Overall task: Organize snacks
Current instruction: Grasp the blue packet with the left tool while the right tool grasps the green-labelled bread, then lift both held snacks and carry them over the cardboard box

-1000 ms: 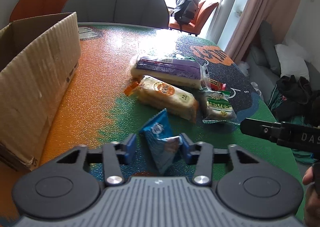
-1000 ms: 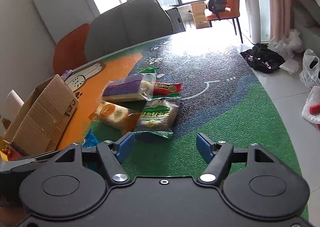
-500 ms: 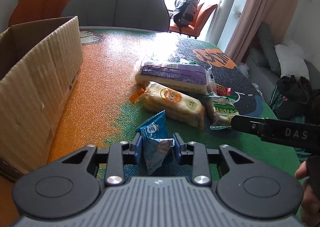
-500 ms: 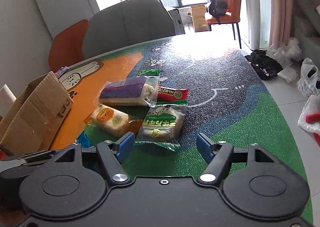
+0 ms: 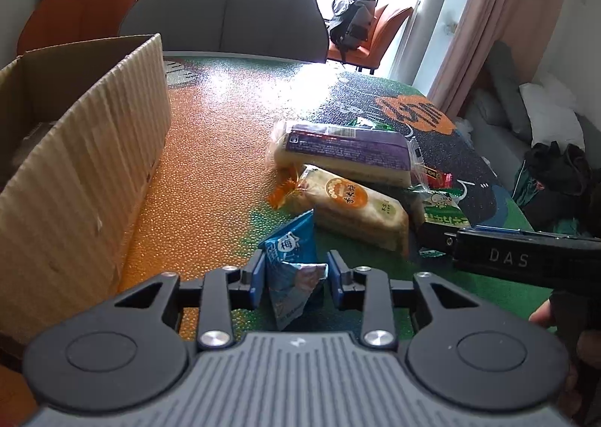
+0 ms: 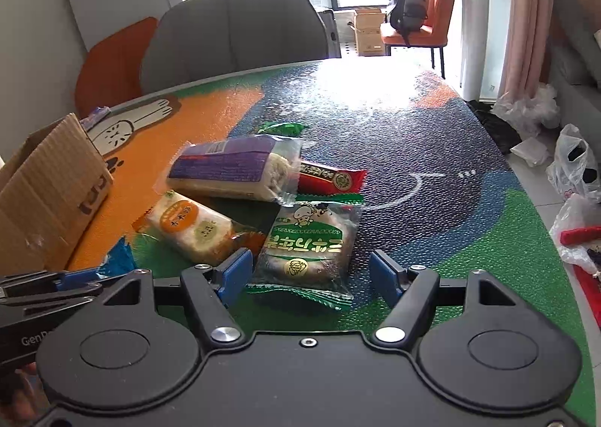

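Snacks lie clustered mid-table [image 5: 225,149]: the blue packet [image 5: 291,269] sits pinched between the left gripper's [image 5: 294,276] narrowed pads, its lower end hidden behind the gripper body. The right gripper [image 6: 308,271] gapes wide around the green-edged packet [image 6: 311,246], not touching. A cardboard box [image 5: 86,179] stands left, interior mostly unseen.

You have six snack packets [image 6: 221,171] on the counter [image 6: 413,149], one cardboard box [image 5: 86,171], two grippers [image 6: 306,273], and four chairs [image 6: 233,32] beyond.
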Motion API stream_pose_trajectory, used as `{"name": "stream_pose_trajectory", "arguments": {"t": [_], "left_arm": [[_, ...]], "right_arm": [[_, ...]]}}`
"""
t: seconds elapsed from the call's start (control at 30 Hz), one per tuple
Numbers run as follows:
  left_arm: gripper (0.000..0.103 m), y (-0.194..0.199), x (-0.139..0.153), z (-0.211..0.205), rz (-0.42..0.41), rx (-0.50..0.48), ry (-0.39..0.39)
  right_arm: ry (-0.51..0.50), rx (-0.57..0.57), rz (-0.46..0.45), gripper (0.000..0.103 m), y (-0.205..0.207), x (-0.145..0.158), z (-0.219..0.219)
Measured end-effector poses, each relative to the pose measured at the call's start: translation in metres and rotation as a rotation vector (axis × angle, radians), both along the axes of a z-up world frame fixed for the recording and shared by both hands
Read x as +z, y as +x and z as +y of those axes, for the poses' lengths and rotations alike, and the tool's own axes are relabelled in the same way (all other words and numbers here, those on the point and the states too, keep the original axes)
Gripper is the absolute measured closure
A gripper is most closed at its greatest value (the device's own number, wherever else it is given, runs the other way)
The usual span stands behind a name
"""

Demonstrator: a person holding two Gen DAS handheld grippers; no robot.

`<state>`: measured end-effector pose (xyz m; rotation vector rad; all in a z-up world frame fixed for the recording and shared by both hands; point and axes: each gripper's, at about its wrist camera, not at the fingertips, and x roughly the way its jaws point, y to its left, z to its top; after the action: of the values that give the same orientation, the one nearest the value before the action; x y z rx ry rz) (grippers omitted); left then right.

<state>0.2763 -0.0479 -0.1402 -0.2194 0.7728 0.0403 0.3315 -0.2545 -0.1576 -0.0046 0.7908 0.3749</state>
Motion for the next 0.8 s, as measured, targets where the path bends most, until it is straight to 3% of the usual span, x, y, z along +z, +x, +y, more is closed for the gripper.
{"name": "stream_pose_trajectory", "arguments": {"t": [0.33, 0.47, 0.57, 0.8], "left_arm": [[0.056, 0.003, -0.004, -0.010, -0.025, 0.004, 0.059], [0.072, 0.001, -0.003, -0.008, -0.025, 0.003, 0.068], [0.073, 0.000, -0.002, -0.003, -0.021, 0.002, 0.048], [0.073, -0.005, 0.004, -0.007, -0.026, -0.011, 0.035]], "right_arm": [[-0.040, -0.017, -0.027, 0.033, 0.003, 0.001, -0.001], [-0.056, -0.013, -0.026, 0.035, 0.007, -0.004, 0.003], [-0.080, -0.004, -0.042, 0.055, 0.004, -0.003, 0.004], [-0.036, 0.002, -0.023, 0.057, -0.006, 0.005, -0.007]]}}
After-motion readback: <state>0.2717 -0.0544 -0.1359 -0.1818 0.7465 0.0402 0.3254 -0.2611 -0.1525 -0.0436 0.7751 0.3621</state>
